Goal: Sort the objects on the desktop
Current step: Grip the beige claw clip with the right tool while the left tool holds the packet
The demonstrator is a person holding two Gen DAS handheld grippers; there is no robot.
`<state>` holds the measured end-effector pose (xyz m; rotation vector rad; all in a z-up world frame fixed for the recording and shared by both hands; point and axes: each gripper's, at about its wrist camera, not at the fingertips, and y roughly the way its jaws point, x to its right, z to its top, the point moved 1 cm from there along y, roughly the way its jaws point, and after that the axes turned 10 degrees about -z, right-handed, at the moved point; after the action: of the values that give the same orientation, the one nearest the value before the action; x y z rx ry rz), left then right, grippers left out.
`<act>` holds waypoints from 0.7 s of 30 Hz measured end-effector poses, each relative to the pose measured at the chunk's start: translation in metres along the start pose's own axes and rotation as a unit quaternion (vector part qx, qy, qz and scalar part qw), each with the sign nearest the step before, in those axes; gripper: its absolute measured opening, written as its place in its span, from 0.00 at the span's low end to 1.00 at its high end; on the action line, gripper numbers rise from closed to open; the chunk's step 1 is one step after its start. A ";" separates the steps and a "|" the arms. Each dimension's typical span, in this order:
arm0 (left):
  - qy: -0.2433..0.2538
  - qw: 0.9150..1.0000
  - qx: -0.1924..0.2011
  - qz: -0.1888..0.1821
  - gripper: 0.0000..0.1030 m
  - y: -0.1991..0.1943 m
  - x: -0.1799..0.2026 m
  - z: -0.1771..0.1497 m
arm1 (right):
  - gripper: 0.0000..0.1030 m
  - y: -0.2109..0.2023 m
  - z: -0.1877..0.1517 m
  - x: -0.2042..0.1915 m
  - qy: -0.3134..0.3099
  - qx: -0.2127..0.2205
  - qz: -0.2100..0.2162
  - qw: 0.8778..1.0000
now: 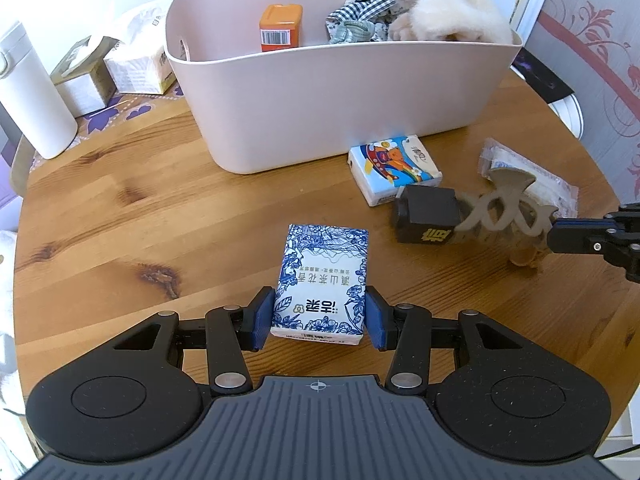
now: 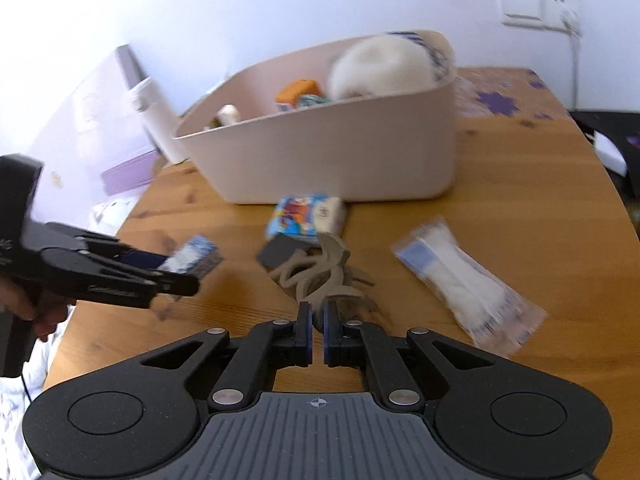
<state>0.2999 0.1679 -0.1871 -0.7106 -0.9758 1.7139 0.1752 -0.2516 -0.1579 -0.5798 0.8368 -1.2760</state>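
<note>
The left gripper (image 1: 320,316) pinches a blue-patterned tissue pack (image 1: 322,280) above the table (image 1: 120,208); the right gripper (image 2: 316,330), jaws pressed thin, grips a beige hair claw (image 2: 316,276). That claw could snag or slip before the bin (image 1: 320,112).

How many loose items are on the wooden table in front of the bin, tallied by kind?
Tissue packs: 2, the blue floral pack between the left gripper's pads and the cartoon bear pack.
Hair claw clips: 1, the beige clip in the right gripper.
Dark boxes: 1, the black box.
Clear plastic packets: 1, the white packet.
Total: 5
</note>
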 end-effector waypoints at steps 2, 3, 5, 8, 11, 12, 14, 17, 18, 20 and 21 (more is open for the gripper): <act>-0.001 1.000 0.000 -0.002 0.47 0.000 0.000 0.000 | 0.05 0.005 -0.002 0.008 0.015 -0.013 -0.029 0.999; 0.001 1.000 -0.001 -0.002 0.47 0.000 0.000 -0.001 | 0.06 0.007 -0.004 0.012 0.019 -0.014 -0.040 0.999; 0.002 1.000 -0.001 -0.003 0.47 0.000 0.001 -0.001 | 0.09 0.010 -0.005 0.017 0.016 -0.020 -0.064 0.998; 0.002 1.000 -0.002 -0.004 0.47 0.001 0.001 -0.002 | 0.14 0.013 -0.006 0.017 -0.019 -0.027 -0.087 0.996; 0.004 1.000 0.000 -0.001 0.46 0.002 0.000 -0.002 | 0.03 0.009 -0.006 0.016 -0.038 -0.019 -0.086 0.995; 0.002 1.000 0.001 -0.001 0.46 0.001 -0.001 -0.002 | 0.01 0.007 -0.005 0.015 -0.042 -0.014 -0.082 0.996; 0.000 1.000 0.003 -0.003 0.46 0.000 -0.001 0.000 | 0.01 0.004 0.000 0.010 -0.043 -0.012 -0.074 0.996; 0.001 1.000 0.003 -0.001 0.46 0.000 -0.002 0.001 | 0.08 0.007 0.003 0.007 -0.052 -0.015 -0.080 0.995; 0.002 1.000 0.003 -0.001 0.47 0.000 -0.003 0.001 | 0.13 0.009 0.004 0.009 -0.046 -0.017 -0.089 0.995; 0.000 1.000 0.003 0.000 0.47 0.000 -0.005 0.001 | 0.46 0.010 0.008 0.013 -0.036 -0.013 -0.101 0.994; 0.000 1.000 0.003 0.000 0.46 -0.001 -0.006 0.001 | 0.51 0.010 0.010 0.012 -0.042 -0.009 -0.100 0.994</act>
<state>0.3012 0.1624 -0.1859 -0.7059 -0.9714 1.7156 0.1900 -0.2623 -0.1620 -0.7417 0.7351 -1.4170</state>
